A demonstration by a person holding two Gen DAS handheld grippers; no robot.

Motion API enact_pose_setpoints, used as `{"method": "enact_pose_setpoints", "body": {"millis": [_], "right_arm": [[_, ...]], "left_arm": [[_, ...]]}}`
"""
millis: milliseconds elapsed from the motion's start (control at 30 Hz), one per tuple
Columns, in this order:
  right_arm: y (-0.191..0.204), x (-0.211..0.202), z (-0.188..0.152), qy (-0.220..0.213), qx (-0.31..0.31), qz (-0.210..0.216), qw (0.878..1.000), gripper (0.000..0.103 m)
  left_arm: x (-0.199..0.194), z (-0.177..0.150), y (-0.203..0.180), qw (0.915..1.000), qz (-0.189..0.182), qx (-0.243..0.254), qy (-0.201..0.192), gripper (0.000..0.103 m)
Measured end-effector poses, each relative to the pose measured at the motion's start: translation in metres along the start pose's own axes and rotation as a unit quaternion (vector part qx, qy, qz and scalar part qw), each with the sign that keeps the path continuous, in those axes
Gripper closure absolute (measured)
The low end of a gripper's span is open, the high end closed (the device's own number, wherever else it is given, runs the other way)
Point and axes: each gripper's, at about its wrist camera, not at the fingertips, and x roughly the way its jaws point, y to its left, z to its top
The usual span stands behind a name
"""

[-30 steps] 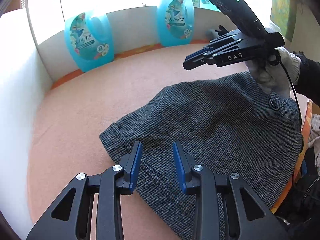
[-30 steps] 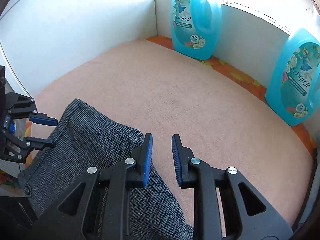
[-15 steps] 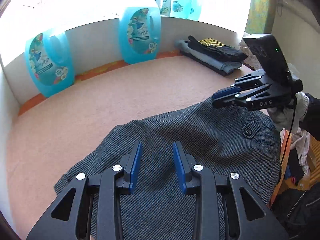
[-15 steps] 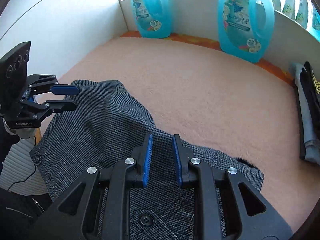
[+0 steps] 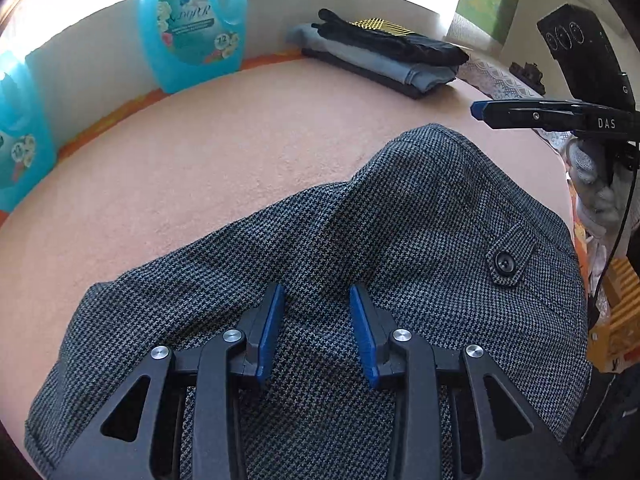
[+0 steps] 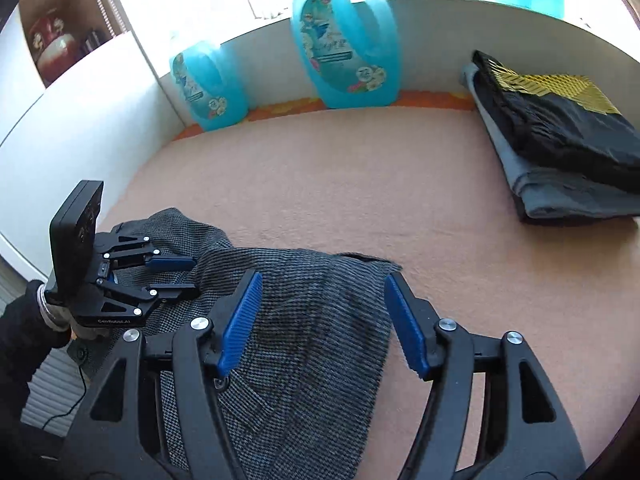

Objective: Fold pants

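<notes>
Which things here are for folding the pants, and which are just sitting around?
For the job:
- grey checked pants, spread on the pink surface
- left gripper, open above them
- right gripper, jaws just opening, nothing between them

Just lying about:
- blue detergent bottles
- stack of folded clothes

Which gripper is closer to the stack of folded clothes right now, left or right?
Right. The right gripper hangs over the pants' edge on the side toward the folded clothes; the left gripper is over their far side.
</notes>
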Motion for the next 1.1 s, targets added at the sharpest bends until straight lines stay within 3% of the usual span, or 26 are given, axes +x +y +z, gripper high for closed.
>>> {"method": "enact_pose_setpoints", "body": {"millis": [133,433,700,867,1000,1100], "right_arm": [[-0.019,-0.030,-0.031,-0.006,0.033,-0.005,0.999,0.037],[-0.013,-0.047,-0.100,0.020,0.094,0.001,0.995,0.037],[-0.016,-0.040,-0.130,0.025,0.162,0.004,0.986,0.037],[-0.011,-0.037,-0.138,0.016,0.190,0.036,0.981,0.037],[0.003,-0.032,-0.140,0.013,0.187,0.039,0.982,0.037],[0.004,-0.027,-0.142,0.009,0.209,0.059,0.976,0.047]], "left_arm": [[-0.023,-0.002,-0.008,0.9993,0.028,0.010,-0.021,0.069],[-0.080,-0.011,-0.060,0.9960,0.013,0.056,-0.069,0.069],[-0.079,-0.035,-0.097,0.9956,0.000,0.082,-0.046,0.069],[-0.069,-0.054,-0.111,0.9958,-0.018,0.086,-0.023,0.069],[-0.057,-0.065,-0.120,0.9946,-0.005,0.102,-0.016,0.070],[-0.053,-0.066,-0.114,0.9961,-0.017,0.085,-0.015,0.070]]}}
